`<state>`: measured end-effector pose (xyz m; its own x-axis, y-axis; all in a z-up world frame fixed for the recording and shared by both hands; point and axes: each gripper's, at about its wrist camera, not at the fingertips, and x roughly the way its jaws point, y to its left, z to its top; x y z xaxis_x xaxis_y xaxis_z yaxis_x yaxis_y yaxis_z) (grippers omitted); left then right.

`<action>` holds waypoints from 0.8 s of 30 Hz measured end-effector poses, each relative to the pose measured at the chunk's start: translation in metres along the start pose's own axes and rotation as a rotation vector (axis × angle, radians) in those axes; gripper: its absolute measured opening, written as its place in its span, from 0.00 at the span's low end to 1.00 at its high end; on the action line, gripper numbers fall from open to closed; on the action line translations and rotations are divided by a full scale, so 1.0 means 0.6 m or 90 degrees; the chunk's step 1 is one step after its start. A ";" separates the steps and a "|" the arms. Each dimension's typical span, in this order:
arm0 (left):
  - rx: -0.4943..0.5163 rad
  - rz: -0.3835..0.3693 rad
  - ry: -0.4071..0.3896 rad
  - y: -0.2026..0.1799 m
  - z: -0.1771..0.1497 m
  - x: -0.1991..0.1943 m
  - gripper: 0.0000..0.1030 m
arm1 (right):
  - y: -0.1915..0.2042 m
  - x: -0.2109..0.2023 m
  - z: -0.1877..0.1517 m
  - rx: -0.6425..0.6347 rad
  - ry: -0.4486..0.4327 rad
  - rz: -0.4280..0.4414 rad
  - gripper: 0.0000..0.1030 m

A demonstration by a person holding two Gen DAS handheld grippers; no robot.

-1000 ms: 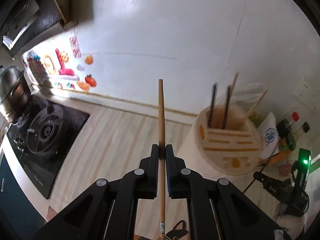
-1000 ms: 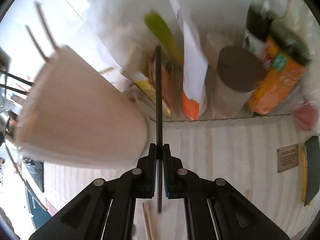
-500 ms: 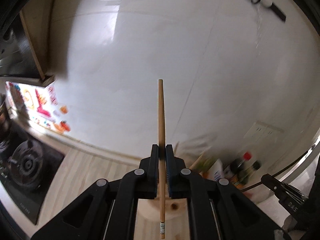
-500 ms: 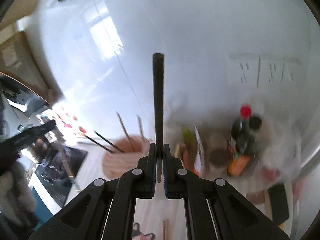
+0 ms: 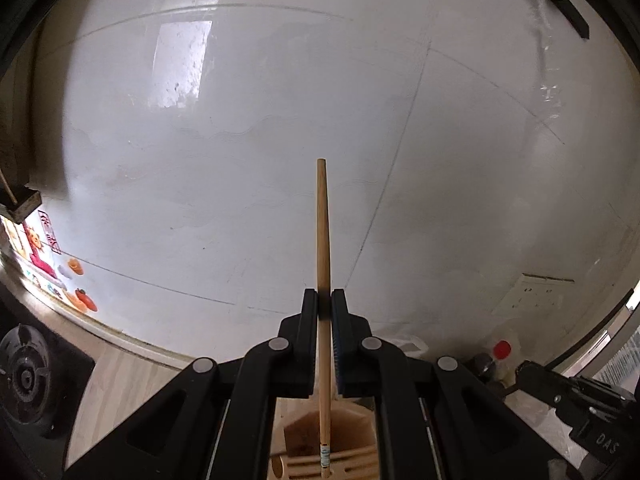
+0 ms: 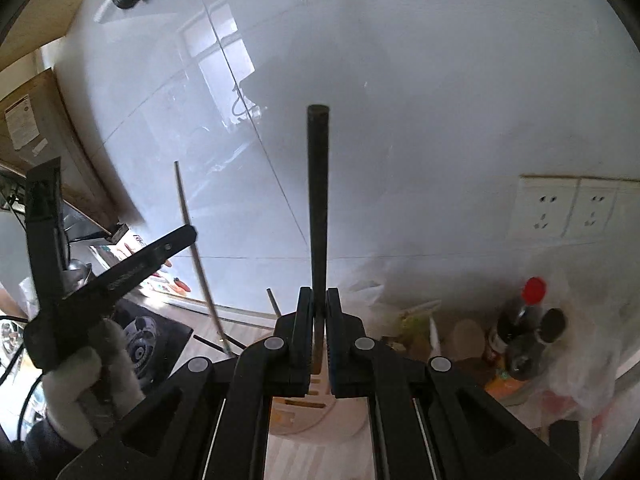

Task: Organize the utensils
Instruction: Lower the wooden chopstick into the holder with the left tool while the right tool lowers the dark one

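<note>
I see the wooden chopstick (image 5: pixel 322 240) clamped in the left gripper (image 5: pixel 325 300), jaws tight on its shaft, upright, upper end against the white tiled wall (image 5: pixel 280 140). Its lower end, with a small label band, sits over the beige utensil holder (image 5: pixel 316 440), right at a compartment opening; can't tell if it's inside or just above.

The black chopstick (image 6: pixel 318 200) is clamped in the right gripper (image 6: pixel 319 300), jaws pressed on it, also upright. Below it the same holder (image 6: pixel 320 412) shows its slotted top and round rim, standing on the wood-grain counter (image 6: pixel 320 460). The chopstick's lower tip is hidden behind the jaws, so I can't tell whether it reaches a slot.

In the holder: a thin dark stick (image 6: pixel 273 302) pokes up behind the right gripper's left jaw, another dark one (image 6: pixel 208 343) leans out low to the left.

In the right wrist view the left gripper (image 6: pixel 191 233) appears at left, held by a white-gloved hand (image 6: pixel 86 384), wooden chopstick (image 6: pixel 196 248) running through it.

Right of the holder: a dark sauce bottle with red cap (image 6: pixel 516 320) and other bottles inside a clear plastic bag (image 6: pixel 580 352). Double wall socket (image 6: pixel 576 208) above them. Gas hob (image 5: pixel 24 376) far left on the counter.
</note>
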<state>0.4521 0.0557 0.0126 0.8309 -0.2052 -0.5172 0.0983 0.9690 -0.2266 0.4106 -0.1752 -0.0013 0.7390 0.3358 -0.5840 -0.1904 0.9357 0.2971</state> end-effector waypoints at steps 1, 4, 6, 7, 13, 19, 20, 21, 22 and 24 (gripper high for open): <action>0.003 0.003 -0.005 0.003 0.000 0.004 0.04 | 0.000 0.007 0.001 -0.002 0.001 0.000 0.06; 0.009 0.001 -0.013 0.007 -0.003 0.014 0.04 | 0.005 0.030 0.000 -0.002 0.005 0.002 0.06; 0.012 0.001 -0.013 0.009 -0.006 0.023 0.04 | 0.010 0.040 -0.002 -0.005 0.009 0.002 0.06; 0.017 0.001 -0.012 0.009 -0.009 0.027 0.04 | 0.008 0.046 -0.004 -0.006 0.010 0.003 0.06; 0.056 0.009 -0.012 0.000 -0.031 0.049 0.05 | 0.021 0.077 -0.013 -0.015 0.035 0.001 0.06; 0.104 0.011 -0.024 -0.012 -0.047 0.062 0.05 | 0.037 0.091 -0.024 -0.032 0.054 0.000 0.06; 0.109 0.011 -0.028 -0.014 -0.046 0.062 0.05 | 0.038 0.091 -0.025 -0.032 0.053 0.000 0.06; 0.111 0.011 -0.031 -0.016 -0.044 0.061 0.05 | 0.039 0.091 -0.025 -0.031 0.051 0.001 0.06; 0.115 0.012 -0.035 -0.018 -0.043 0.062 0.05 | 0.040 0.089 -0.023 -0.031 0.050 0.001 0.06; 0.124 0.015 -0.040 -0.019 -0.037 0.067 0.05 | 0.041 0.088 -0.021 -0.030 0.047 -0.001 0.06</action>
<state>0.4723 0.0333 -0.0240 0.8659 -0.1788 -0.4672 0.1770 0.9830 -0.0483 0.4370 -0.1330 -0.0344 0.6899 0.3405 -0.6388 -0.2213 0.9394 0.2617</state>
